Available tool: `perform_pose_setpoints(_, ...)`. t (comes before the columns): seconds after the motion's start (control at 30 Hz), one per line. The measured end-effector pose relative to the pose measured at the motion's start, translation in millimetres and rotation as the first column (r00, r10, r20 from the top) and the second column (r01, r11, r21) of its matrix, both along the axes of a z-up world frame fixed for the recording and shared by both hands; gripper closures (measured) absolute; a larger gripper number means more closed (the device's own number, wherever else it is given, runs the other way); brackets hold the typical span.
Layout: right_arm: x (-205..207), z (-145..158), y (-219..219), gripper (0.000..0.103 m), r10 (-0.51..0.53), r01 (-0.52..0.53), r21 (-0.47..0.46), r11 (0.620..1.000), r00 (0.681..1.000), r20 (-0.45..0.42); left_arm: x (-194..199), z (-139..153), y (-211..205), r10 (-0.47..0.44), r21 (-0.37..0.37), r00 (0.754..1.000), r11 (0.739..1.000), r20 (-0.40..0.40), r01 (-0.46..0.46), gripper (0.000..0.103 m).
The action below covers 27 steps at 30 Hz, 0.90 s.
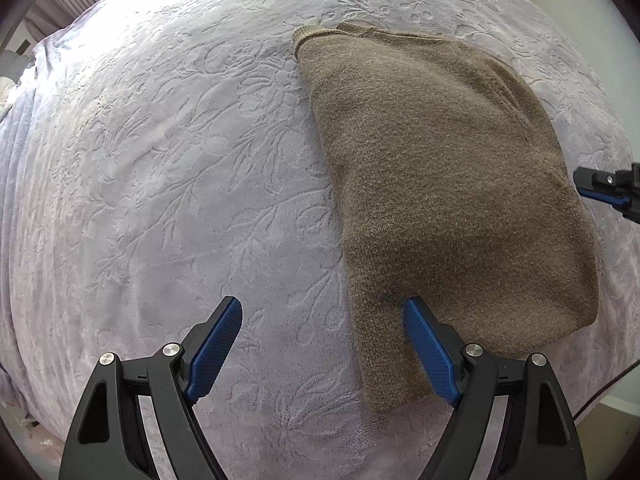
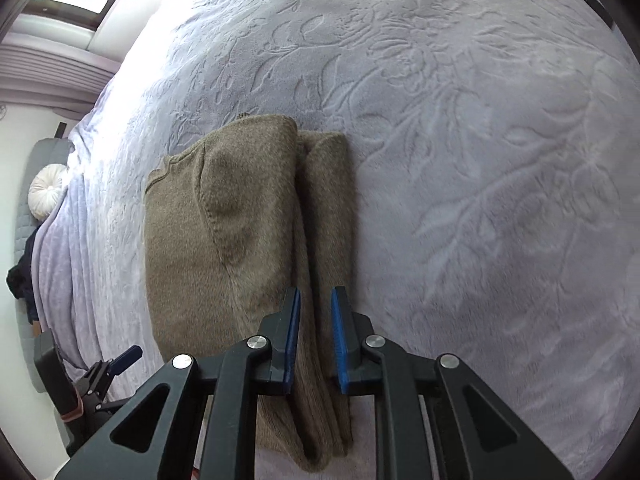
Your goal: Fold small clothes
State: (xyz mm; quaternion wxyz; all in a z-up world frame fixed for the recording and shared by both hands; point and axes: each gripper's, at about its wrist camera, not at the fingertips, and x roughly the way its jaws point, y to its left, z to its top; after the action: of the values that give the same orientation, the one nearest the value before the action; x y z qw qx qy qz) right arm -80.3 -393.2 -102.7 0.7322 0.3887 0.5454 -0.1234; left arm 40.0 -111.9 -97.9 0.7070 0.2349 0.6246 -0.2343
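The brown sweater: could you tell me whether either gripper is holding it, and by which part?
The right gripper pinches the brown sweater's folded sleeve edge; the left gripper stands open, holding nothing.

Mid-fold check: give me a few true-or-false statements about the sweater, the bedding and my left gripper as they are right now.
1. The left gripper has its jaws wide open. True.
2. The sweater is blue. False: it is a brown knit.
3. The sweater lies on a lilac embossed blanket. True.
4. The left gripper is clamped on the sweater. False: it grips nothing. One of its fingers is over the sweater's edge and the other is over bare blanket.
5. A round white cushion sits on the sweater. False: it lies apart from the sweater, at the far end of the bed.
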Motion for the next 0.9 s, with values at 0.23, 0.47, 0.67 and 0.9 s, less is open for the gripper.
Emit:
perform_pose_setpoints(0.23, -13.1, -4.5, 5.3, 0.085, -0.009, 0.009, 0.032, 0.999, 1.0, -0.013, -4.8, 3.9, -0.7, 0.003, 0.011, 1.0, 1.0, -0.001, -0.003, 0.019)
perform_pose_setpoints(0.47, -8.3, -8.8, 6.7, 0.063, 0.016, -0.015, 0.057, 0.998, 1.0, -0.004, 9.7, 1.1, 9.2, 0.051, -0.075, 0.997, 0.996, -0.055, -0.055, 0.0)
perform_pose_setpoints(0.67, 4.8, -6.3, 0.8, 0.032, 0.062, -0.064, 0.057, 0.996, 0.997, 0.046, 31.3, -6.1, 10.8, 0.053, -0.137, 0.987, 0.988, -0.152, -0.074, 0.0)
perform_pose_setpoints(0.9, 28.0, -17.2, -20.9, 0.032, 0.088, -0.093, 0.064, 0.994, 0.993, 0.075, 41.2, -28.2, -2.4, -0.015, -0.236, 0.955, 0.97, -0.297, -0.058, 0.0)
